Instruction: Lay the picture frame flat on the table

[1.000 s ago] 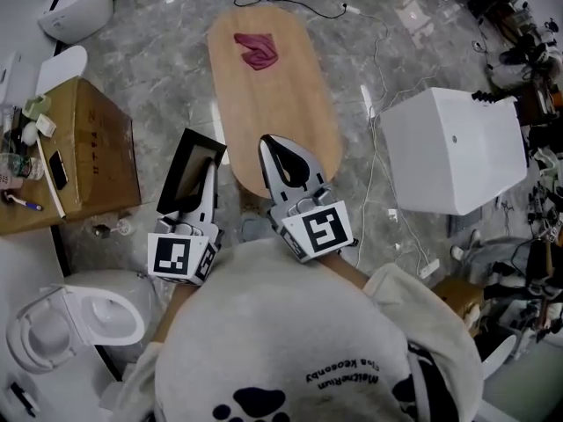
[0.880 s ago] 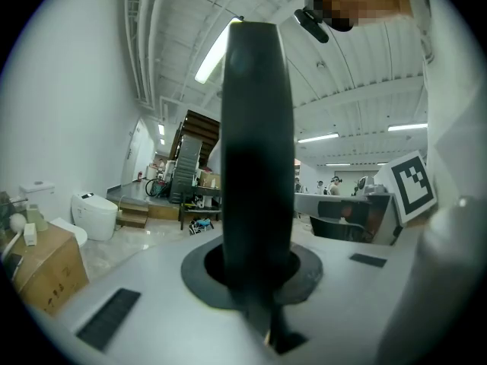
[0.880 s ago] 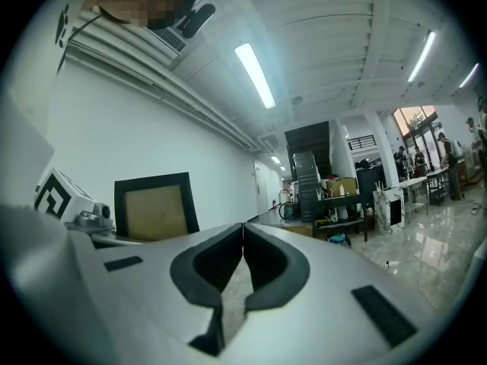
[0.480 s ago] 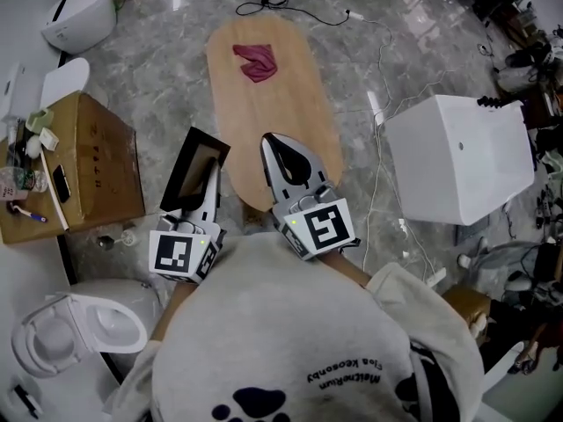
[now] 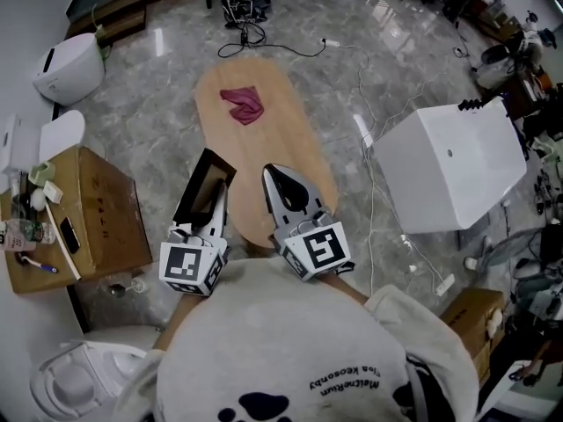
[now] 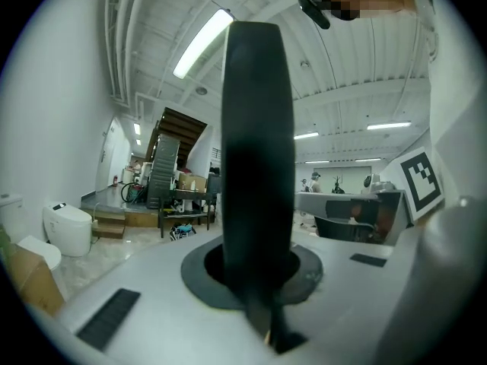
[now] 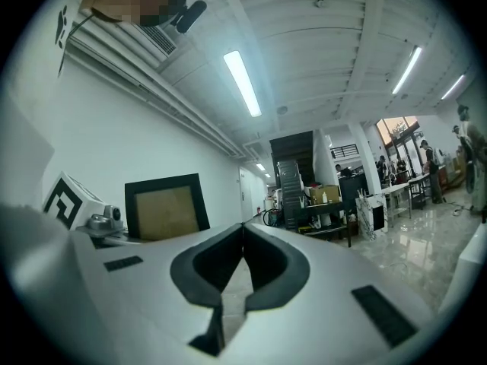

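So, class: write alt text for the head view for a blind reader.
Seen from above, the left gripper holds a black frame upright by the near end of a wooden table; the right gripper, shut and empty, hovers alongside.

The left tool (image 5: 218,192) hides a corner of the picture frame (image 5: 199,186).

The picture frame (image 5: 204,187) is black around a tan panel. The table (image 5: 295,139) is light wood with a faint grain, and the cloth (image 5: 243,104) on it is deep pink. The left gripper (image 5: 219,188) and the right gripper (image 5: 270,172) are white with black jaw linings, each bearing black-and-white square markers. The floor (image 5: 158,86) is grey veined marble, and the cardboard box (image 5: 101,222) is brown.
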Demonstrator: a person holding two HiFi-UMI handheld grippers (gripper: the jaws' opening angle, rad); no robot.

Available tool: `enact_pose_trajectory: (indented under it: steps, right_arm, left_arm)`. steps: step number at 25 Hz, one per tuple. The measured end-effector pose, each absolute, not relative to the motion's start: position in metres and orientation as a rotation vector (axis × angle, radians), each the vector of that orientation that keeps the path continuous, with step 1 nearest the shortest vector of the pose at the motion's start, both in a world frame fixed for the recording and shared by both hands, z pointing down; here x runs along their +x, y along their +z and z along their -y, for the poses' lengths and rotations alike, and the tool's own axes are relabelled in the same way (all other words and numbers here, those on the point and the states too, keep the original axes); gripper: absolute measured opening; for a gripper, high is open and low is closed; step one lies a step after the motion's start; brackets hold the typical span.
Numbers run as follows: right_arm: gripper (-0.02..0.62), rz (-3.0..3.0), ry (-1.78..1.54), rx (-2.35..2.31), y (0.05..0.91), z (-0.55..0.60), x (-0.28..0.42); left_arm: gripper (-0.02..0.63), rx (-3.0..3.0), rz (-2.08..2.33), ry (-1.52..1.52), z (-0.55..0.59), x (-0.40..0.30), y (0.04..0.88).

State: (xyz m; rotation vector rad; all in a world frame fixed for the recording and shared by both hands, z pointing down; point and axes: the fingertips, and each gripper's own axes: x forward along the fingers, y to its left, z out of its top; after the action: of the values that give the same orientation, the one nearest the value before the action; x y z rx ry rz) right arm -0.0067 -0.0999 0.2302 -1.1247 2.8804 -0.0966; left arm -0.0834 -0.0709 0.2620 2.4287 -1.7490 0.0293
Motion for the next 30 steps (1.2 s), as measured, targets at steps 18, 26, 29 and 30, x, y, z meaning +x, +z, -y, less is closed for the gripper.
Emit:
enact_pose_trajectory:
  steps: [18,26,29,30]
  right_arm:
    - [0.011,-2.808,-0.145,-1.301,0.245,0.133,0.003]
    - [0.011,-2.831,-0.122,-1.305,0.255,0.142,0.006]
    - [0.011,-2.845,-0.149,-1.311,0.265,0.146,0.007]
    - [0.011,-2.848,-0.157,-1.316,0.268,0.147,0.008]
  left_arm:
    - [0.018,2.512,1.588,0.099,0.114,-0.079,0.277]
    - [0.018,2.521,1.59,0.155,0.121,-0.078,0.287]
    - [0.018,2.506,1.585,0.179,0.123,-0.078,0.294]
    - [0.018,2.502,1.585,0.184,0.123,-0.078,0.297]
